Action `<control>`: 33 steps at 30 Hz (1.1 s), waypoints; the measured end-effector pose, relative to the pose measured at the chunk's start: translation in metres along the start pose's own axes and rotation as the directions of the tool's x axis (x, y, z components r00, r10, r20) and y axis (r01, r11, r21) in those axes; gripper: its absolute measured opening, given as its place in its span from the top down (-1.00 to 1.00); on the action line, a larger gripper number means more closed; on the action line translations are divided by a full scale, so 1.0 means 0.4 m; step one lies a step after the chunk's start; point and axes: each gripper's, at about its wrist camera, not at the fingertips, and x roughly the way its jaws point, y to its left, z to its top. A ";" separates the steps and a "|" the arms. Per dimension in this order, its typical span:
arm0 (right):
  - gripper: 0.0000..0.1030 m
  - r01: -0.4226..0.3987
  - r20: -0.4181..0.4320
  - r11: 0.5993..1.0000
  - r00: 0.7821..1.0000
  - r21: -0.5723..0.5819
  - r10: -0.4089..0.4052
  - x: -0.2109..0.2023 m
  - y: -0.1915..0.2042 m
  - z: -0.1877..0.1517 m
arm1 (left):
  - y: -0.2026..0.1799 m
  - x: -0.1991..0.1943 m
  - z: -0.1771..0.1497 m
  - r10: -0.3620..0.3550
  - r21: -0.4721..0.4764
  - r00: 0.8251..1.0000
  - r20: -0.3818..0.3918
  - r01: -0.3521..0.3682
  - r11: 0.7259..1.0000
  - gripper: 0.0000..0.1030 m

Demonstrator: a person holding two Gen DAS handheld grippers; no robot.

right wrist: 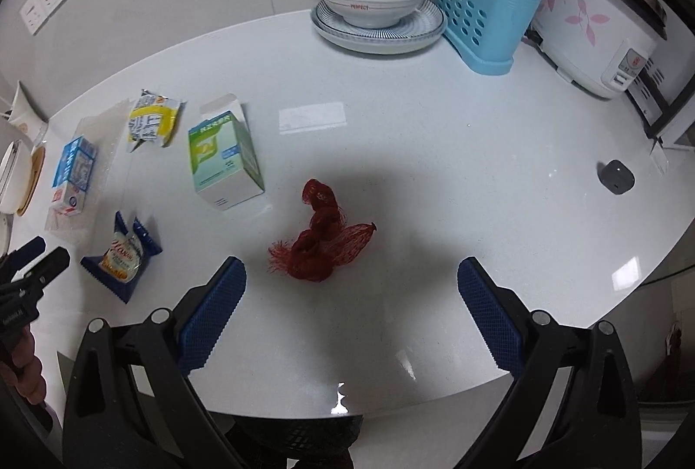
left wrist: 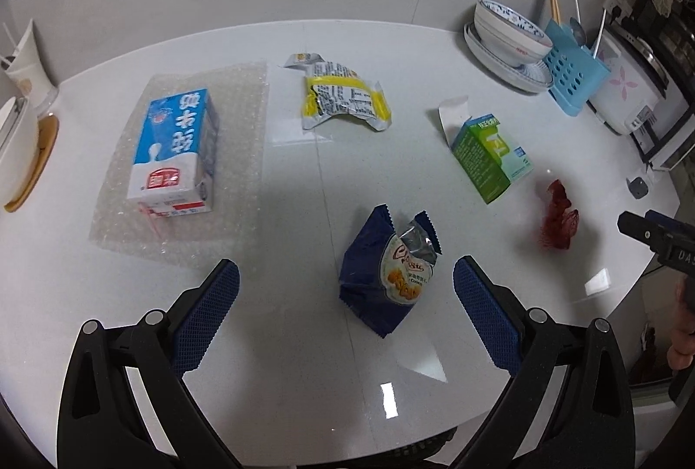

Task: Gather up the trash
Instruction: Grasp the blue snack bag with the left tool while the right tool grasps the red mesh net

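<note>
Trash lies on a white table [left wrist: 304, 338]. A dark blue cookie wrapper [left wrist: 386, 278] sits just ahead of my open left gripper [left wrist: 346, 278], between its fingers' line. A blue milk carton [left wrist: 176, 152] lies on bubble wrap [left wrist: 243, 147]. A yellow wrapper [left wrist: 343, 100] and a green-white box [left wrist: 491, 156] lie farther off. A red mesh net [right wrist: 321, 243] lies just ahead of my open right gripper [right wrist: 352, 273], slightly left of centre. In the right wrist view the cookie wrapper [right wrist: 124, 256], box [right wrist: 223, 160], yellow wrapper [right wrist: 152, 119] and carton [right wrist: 74, 173] lie at left.
Stacked bowls and plates [right wrist: 378, 4], a blue utensil basket [right wrist: 482, 8] and a rice cooker [right wrist: 599, 21] stand at the back right. A small dark object [right wrist: 617, 176] lies at right. A paper cup [left wrist: 28, 65] and a bowl on a coaster [left wrist: 17, 147] stand at far left.
</note>
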 end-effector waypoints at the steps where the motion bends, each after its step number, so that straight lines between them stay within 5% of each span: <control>1: -0.80 0.003 -0.008 1.000 1.000 0.005 -0.003 0.011 0.001 0.007 | -0.004 0.011 0.002 -0.005 0.005 1.000 -0.007 0.005 1.000 -0.88; 15: -0.49 0.007 -0.199 0.990 0.980 0.141 0.021 0.163 0.006 0.067 | -0.066 0.150 0.002 -0.036 0.085 0.996 -0.079 0.043 0.995 -0.82; 24: -0.32 0.018 -0.268 0.980 0.963 0.200 0.037 0.221 0.007 0.069 | -0.084 0.187 -0.012 -0.012 0.109 0.990 -0.138 0.027 0.994 -0.20; 33: 0.15 0.026 -0.288 0.973 0.957 0.229 0.042 0.250 -0.011 0.056 | -0.080 0.181 -0.025 -0.016 0.096 0.987 -0.158 0.032 0.995 0.36</control>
